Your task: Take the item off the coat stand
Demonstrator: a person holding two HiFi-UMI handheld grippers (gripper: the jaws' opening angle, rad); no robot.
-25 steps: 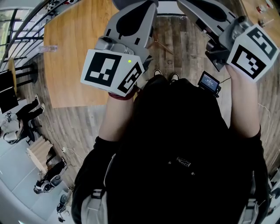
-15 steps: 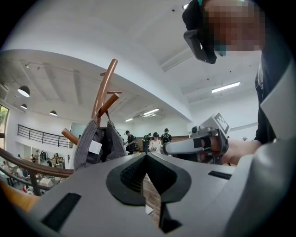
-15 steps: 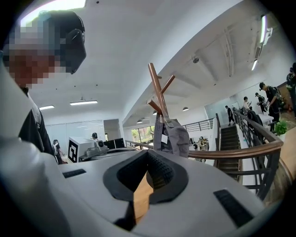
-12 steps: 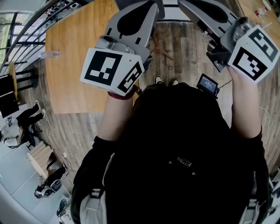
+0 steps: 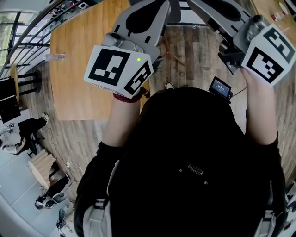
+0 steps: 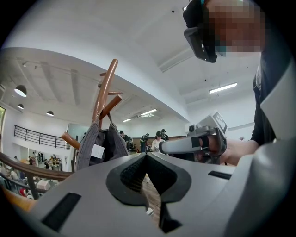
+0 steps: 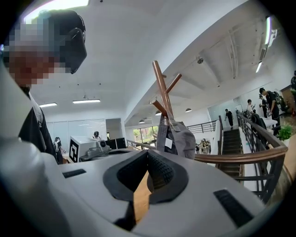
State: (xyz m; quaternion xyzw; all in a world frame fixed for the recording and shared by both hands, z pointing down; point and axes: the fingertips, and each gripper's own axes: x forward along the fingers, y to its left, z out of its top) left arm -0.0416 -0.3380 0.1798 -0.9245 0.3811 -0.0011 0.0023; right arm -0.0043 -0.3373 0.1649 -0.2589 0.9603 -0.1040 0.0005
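A wooden coat stand (image 6: 104, 88) with angled pegs rises ahead of both grippers. A grey fabric item (image 6: 99, 147) with a white tag hangs from its pegs. In the right gripper view the stand (image 7: 162, 90) and the grey item (image 7: 179, 137) sit just past the jaws. My left gripper (image 6: 147, 155) is shut and empty, short of the item. My right gripper (image 7: 147, 152) is also shut with nothing in it. In the head view both grippers, left (image 5: 159, 10) and right (image 5: 204, 7), are held up side by side and point forward.
A wooden table (image 5: 83, 69) with a clear bottle (image 5: 54, 57) stands at the left over plank flooring. A small screen device (image 5: 220, 88) lies on the floor. A wooden handrail (image 7: 240, 155) and stairs run at the right. People stand far off in the hall.
Both grippers have risen a little and edged forward together. Their jaws stay shut.
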